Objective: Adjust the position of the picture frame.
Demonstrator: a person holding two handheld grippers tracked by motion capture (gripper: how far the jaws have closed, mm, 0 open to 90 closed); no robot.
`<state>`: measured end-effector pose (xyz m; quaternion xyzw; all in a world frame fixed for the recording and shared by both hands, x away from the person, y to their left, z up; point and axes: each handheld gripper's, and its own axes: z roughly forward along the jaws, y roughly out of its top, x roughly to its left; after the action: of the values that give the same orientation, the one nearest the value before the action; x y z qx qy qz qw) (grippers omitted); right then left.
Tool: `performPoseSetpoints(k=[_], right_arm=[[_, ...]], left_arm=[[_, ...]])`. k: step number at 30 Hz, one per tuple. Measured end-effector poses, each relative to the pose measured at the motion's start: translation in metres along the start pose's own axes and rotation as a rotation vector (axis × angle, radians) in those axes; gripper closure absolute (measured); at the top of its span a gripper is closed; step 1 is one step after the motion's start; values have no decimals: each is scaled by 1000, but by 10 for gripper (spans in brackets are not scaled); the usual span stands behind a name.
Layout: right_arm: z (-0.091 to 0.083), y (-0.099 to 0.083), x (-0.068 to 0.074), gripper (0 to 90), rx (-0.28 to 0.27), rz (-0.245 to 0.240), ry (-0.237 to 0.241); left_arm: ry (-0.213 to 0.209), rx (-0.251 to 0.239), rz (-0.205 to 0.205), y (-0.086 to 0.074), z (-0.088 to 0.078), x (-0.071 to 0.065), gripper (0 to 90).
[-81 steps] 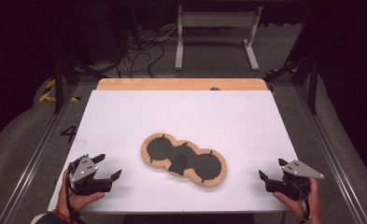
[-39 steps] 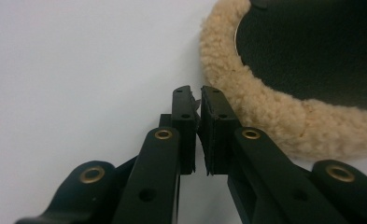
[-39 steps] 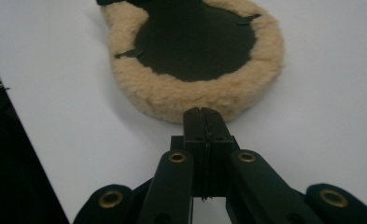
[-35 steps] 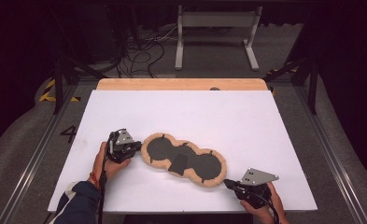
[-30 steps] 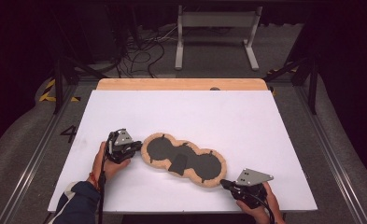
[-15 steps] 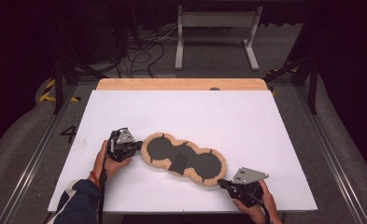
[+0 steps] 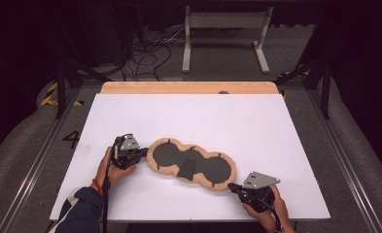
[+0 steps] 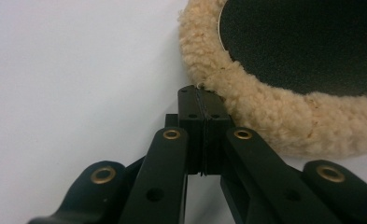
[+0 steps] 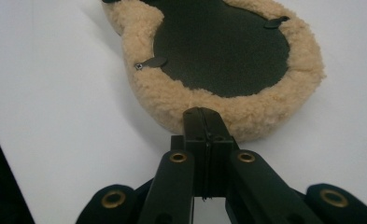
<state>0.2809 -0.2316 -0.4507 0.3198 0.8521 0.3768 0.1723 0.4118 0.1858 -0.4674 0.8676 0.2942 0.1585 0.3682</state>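
A long three-lobed pad (image 7: 191, 162) with a dark flat face and a tan fleece rim lies on the white table top (image 7: 203, 116), slanting from mid left to near right. My left gripper (image 7: 144, 152) is at its left end. In the left gripper view that gripper (image 8: 201, 91) is shut, its tips touching the fleece rim (image 8: 246, 102) with nothing seen between the jaws. My right gripper (image 7: 231, 186) is at the pad's near right end. In the right gripper view this gripper (image 9: 204, 112) is also shut, tips against the fleece rim (image 9: 260, 116). Small dark tabs (image 9: 153, 62) lie on the rim.
A wooden strip (image 7: 188, 87) runs along the table's far edge. Behind it on the floor are a metal stand (image 7: 225, 29) and loose cables (image 7: 149, 48). A "4" mark (image 7: 72, 140) sits left of the table. Bare white surface surrounds the pad.
Both grippers came in from the near corners, where they stood open, to the pad's two ends and shut. Over the last second the right one crept a little further left.
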Motion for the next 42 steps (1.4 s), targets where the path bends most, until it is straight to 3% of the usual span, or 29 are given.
performPoseSetpoints(k=[8,25,33,37,40,42], right_arm=[[3,3,-8,900,6,15,-43],[12,12,-40,900,4,91,-119],[13,13,-45,900,5,94,-125],[13,13,-50,900,5,109,-132],[12,12,-53,900,4,120,-133],[12,12,-54,900,5,119,-132]], left_arm=[[-16,-1,-9,-1,-1,0,898],[-57,7,-22,-1,-3,-6,900],[-52,12,-32,1,-2,-8,900],[-47,13,-15,3,-1,-11,900],[-17,13,5,5,2,-14,899],[-22,10,-1,5,2,-14,899]])
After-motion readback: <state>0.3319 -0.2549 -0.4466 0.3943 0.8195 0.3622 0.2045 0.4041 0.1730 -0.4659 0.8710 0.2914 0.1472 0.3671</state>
